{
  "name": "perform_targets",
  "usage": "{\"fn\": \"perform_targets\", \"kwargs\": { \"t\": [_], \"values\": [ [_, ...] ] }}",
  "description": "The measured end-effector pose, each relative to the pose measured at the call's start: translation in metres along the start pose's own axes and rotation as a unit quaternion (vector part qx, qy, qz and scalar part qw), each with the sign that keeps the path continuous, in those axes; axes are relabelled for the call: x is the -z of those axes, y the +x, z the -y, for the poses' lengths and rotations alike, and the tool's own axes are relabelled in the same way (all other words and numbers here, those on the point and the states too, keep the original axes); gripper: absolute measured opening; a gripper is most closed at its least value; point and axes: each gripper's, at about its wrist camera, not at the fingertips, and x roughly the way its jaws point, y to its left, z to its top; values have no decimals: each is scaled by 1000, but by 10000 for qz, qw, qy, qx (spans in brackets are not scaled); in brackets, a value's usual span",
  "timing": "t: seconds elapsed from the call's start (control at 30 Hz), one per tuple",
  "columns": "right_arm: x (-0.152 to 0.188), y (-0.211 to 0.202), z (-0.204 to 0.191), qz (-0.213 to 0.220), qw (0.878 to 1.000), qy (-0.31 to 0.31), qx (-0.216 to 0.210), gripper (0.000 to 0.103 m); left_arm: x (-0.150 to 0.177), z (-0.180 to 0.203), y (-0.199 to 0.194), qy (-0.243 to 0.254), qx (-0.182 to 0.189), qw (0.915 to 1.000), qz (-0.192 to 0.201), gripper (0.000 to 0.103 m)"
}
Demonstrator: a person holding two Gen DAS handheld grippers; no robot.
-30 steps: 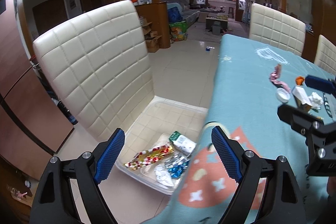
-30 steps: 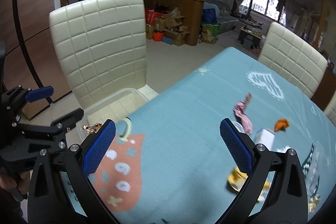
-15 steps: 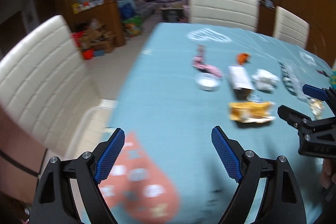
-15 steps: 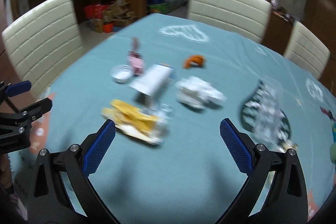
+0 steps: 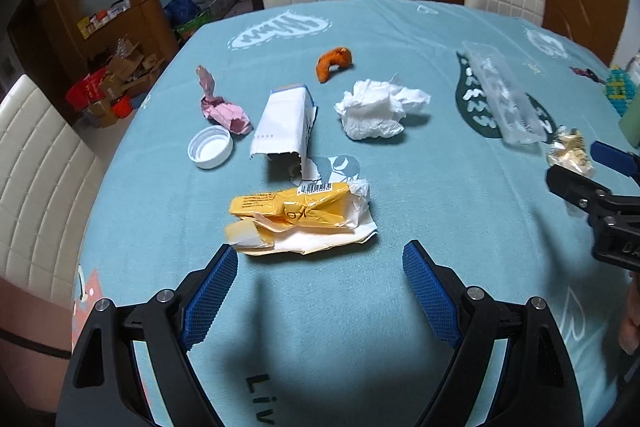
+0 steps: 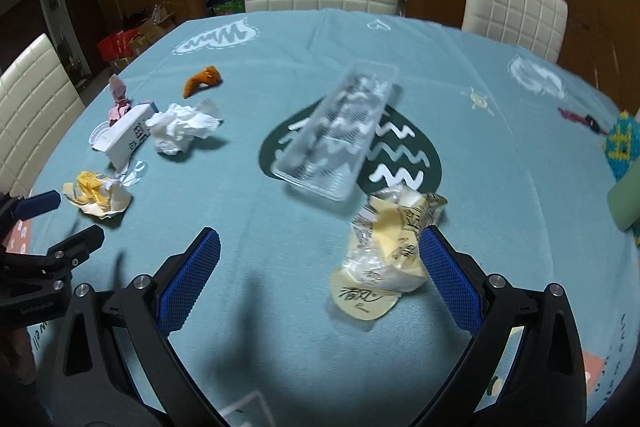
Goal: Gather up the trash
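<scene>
On the teal tablecloth (image 5: 460, 187) the trash lies scattered, and both my grippers hang over it with nothing in them. My left gripper (image 5: 320, 283) has its jaws spread wide just short of the yellow wrapper (image 5: 296, 217); my right gripper (image 6: 320, 267) is spread too, with the cream wrapper (image 6: 384, 251) lying between its pads, close beside the right one but not pinched, as far as I can tell.

Both wrappers look light, thin and crumpled, so I judge they will crush easily and may slide on the cloth; I would bite on the thickest folded bunch, not a loose flap. The white tissue (image 5: 378, 107) is softer still and anywhere in its middle should do. The white carton (image 5: 286, 125) lies on its side and looks stiffer, best taken across its narrow faces. The bottle cap (image 5: 210, 147) is rigid and low, so its rim is the hold.

Containers: the clear plastic tray (image 6: 340, 131) appears empty, and the cap holds nothing. No bin shows in either view.
</scene>
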Motion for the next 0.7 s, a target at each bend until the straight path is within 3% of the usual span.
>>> {"fn": "perform_targets", "kwargs": {
  "t": [0.23, 0.3, 0.37, 0.43, 0.5, 0.53, 0.57, 0.6, 0.63, 0.67, 0.7],
  "values": [
    [3, 19, 10, -216, 9997, -65, -6, 86, -6, -7, 24, -495, 107, 9983, -300, 83],
    [4, 19, 8, -169, 9996, -192, 84, 76, -8, -9, 26, -625, 99, 9977, -256, 84],
    [4, 18, 6, -138, 9992, -324, 179, 55, -10, -6, 28, -602, 74, 9980, -204, 84],
    [5, 17, 3, -116, 9987, -437, 246, 40, -10, -3, 29, -594, 86, 9981, -152, 84],
    [6, 15, 3, -89, 9985, -456, 294, 36, -9, 0, 28, -551, 123, 9983, -123, 82],
    [7, 15, 3, -71, 9983, -476, 323, 33, -9, 2, 26, -506, 149, 9986, -87, 73],
    [8, 13, 3, -52, 9983, -477, 326, 32, -11, 3, 25, -464, 167, 9988, -51, 53],
    [9, 12, 3, -35, 9985, -456, 306, 31, -11, 4, 22, -428, 195, 9989, -29, 46],
    [9, 10, 3, -25, 9987, -442, 267, 29, -11, 5, 20, -406, 243, 9989, -37, 29],
    [9, 8, 3, -11, 9988, -443, 223, 26, -11, 4, 18, -433, 326, 9985, -61, 19],
    [9, 5, 1, 18, 9988, -459, 189, 25, -11, 2, 17, -466, 386, 9981, -75, 16]
  ]
}}
